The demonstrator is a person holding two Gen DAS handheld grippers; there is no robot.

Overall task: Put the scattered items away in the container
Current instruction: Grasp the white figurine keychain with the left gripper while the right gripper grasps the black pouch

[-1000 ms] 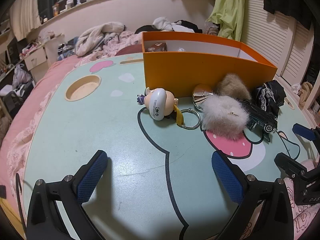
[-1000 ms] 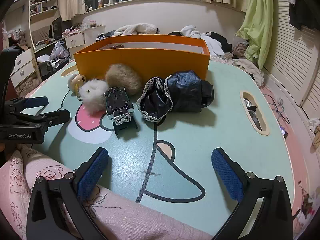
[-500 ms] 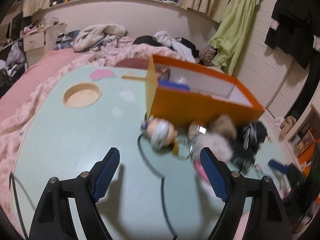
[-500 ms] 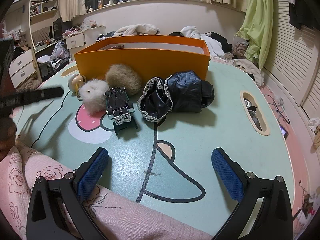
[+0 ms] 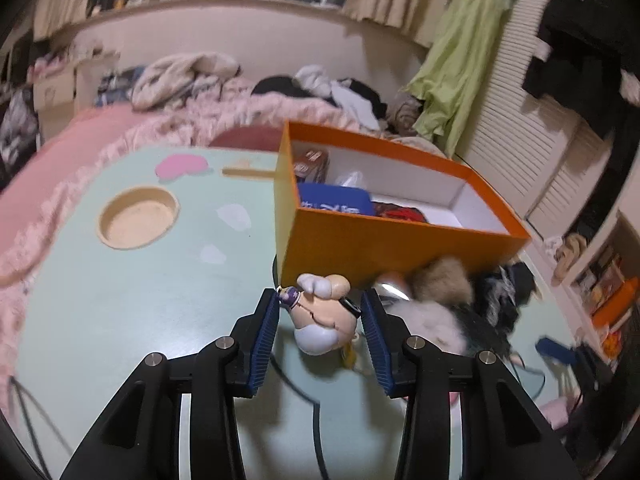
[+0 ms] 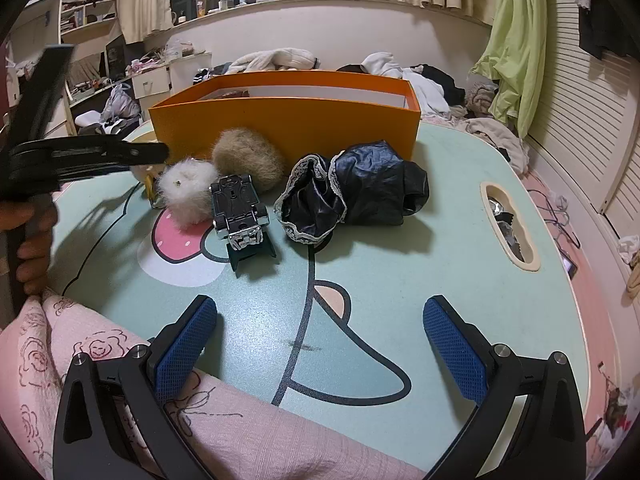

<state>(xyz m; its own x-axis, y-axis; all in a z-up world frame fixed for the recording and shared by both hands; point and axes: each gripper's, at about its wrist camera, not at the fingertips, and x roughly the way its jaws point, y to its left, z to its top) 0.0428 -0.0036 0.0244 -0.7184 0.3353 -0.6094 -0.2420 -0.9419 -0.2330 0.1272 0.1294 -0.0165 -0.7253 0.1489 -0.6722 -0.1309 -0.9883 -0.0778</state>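
**Mia:** What is new here?

**Ben:** A second ago the left gripper (image 5: 320, 322) was wide open and far back from the toys. Now it has come right up, and its blue pads have closed in around the little toy figure keychain (image 5: 322, 320).

**Mia:** Is it holding the toy?

**Ben:** It looks like it. The pads sit on both sides of the toy and seem to touch it. I can't tell if the toy is off the table (image 5: 132, 304) yet. The picture is a bit blurry.

**Mia:** So what does that mean for the tidy-up?

**Ben:** I think the grab is done or almost done. Next comes the lift and the drop into the orange box (image 5: 384, 240), which is just behind the toy. Some things are in the box already.

**Mia:** How is the left gripper pointing?

**Ben:** It tips down toward the table, with the box ahead of it.

**Mia:** And the right gripper (image 6: 320, 344)?

**Ben:** It hasn't moved. It waits low at the near edge of the table with its pads spread wide and nothing between them.

**Mia:** What is left to tidy?

**Ben:** The white fluffy pompom (image 6: 186, 194), the tan fluffy pompom (image 6: 248, 160), the toy car (image 6: 238, 210) lying upside down, and the dark satin cloth (image 6: 356, 190). They all lie in front of the box.
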